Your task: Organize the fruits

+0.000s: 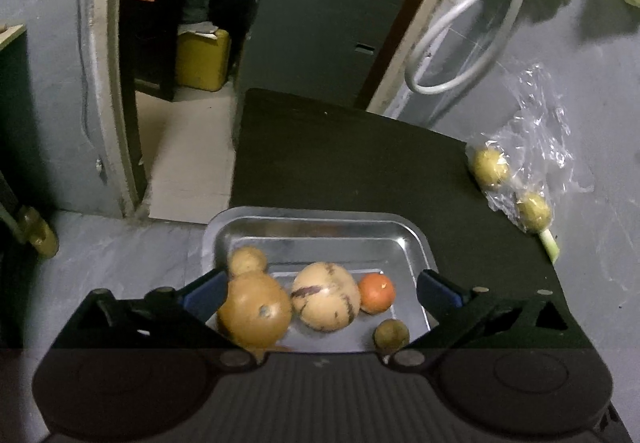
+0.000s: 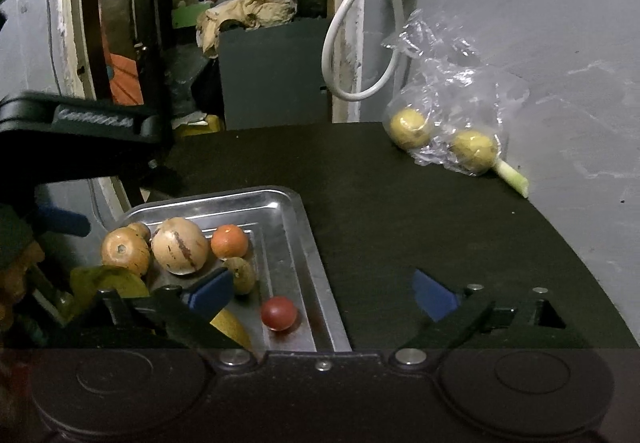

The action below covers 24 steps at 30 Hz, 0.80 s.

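A metal tray (image 1: 320, 239) on the black table holds a large tan fruit (image 1: 254, 313), a smaller tan one (image 1: 247, 261), a pale striped fruit (image 1: 325, 297), an orange (image 1: 376, 293) and a small brown fruit (image 1: 391, 335). My left gripper (image 1: 320, 291) hangs open just above them, holding nothing; the large tan fruit lies against its left finger. In the right wrist view the same tray (image 2: 288, 255) also shows a red fruit (image 2: 279, 313) and a banana (image 2: 230, 327). My right gripper (image 2: 322, 295) is open over the tray's right rim, empty.
A clear plastic bag (image 2: 440, 83) with two yellow-green fruits (image 2: 409, 127) (image 2: 474, 151) and a green stalk (image 2: 514, 177) lies at the table's far right by the grey wall. A white hose (image 2: 360, 43) hangs on the wall. A doorway opens beyond the table.
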Each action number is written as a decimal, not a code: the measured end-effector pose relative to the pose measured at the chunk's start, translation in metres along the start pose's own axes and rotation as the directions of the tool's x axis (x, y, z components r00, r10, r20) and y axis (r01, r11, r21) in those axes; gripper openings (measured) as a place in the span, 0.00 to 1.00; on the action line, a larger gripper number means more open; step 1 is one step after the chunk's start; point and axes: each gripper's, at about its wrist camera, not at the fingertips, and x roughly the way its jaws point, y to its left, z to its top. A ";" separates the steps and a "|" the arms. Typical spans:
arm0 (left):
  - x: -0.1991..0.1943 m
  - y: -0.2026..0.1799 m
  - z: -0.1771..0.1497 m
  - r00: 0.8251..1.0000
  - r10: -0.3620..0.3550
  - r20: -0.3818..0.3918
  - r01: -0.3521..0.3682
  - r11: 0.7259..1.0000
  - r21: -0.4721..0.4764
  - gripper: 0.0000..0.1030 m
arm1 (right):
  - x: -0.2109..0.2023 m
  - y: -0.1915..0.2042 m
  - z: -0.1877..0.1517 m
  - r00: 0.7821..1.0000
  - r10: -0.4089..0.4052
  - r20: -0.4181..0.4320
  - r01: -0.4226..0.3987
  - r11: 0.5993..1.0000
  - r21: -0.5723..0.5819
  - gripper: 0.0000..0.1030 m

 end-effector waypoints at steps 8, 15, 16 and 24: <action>-0.025 0.013 -0.012 1.000 -0.004 0.007 0.004 1.000 -0.015 0.99 | -0.024 -0.004 0.001 0.999 -0.018 0.044 0.016 0.999 0.034 0.99; -0.048 0.015 -0.026 0.999 -0.010 0.034 0.009 1.000 0.006 0.99 | -0.047 -0.004 0.000 0.996 -0.043 0.073 0.041 0.999 0.035 0.99; -0.050 0.014 -0.028 0.999 -0.009 0.037 0.009 1.000 0.010 0.99 | -0.050 -0.003 -0.001 0.996 -0.046 0.077 0.044 0.998 0.036 0.99; -0.070 0.018 -0.047 0.998 0.002 0.061 -0.003 1.000 0.025 1.00 | -0.074 -0.006 -0.009 0.994 -0.060 0.094 0.056 0.998 0.041 0.99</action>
